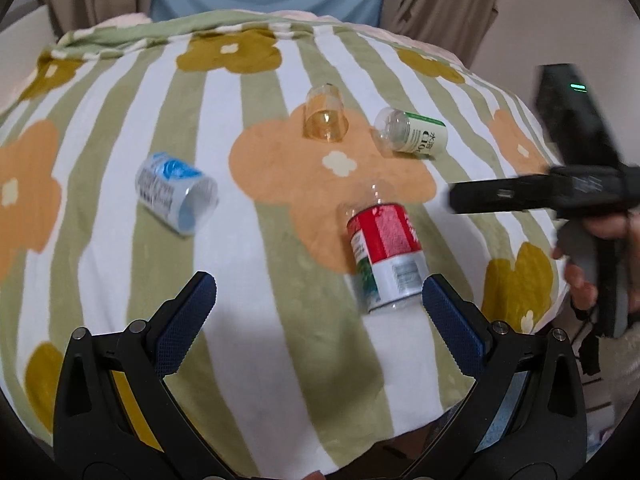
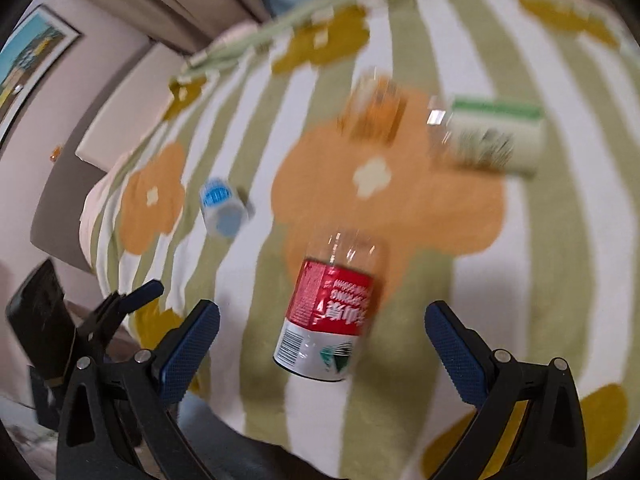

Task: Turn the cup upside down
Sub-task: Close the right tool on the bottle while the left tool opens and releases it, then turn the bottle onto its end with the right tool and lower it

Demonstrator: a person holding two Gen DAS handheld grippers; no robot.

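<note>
Overhead, both hand-held grippers (image 1: 319, 294) (image 2: 322, 320) wide, empty.

- My left gripper (image 1: 319, 292), black-framed with blue textured pads (image 1: 188, 316), has its jaws spread wide and nothing sits between them.
- My right gripper (image 2: 322, 320), of the same black and blue build, is likewise spread wide and grips nothing.
- From the left wrist view, the right gripper's black body (image 1: 532, 192) reaches in from the right edge, blurred, with my right hand (image 1: 596, 256) wrapped around its grey handle.
- From the right wrist view, the left gripper's blue fingertip (image 2: 146, 290) shows at the lower left, pointing up and to the right.
- Both grippers are in the air, tilted downward.
</note>
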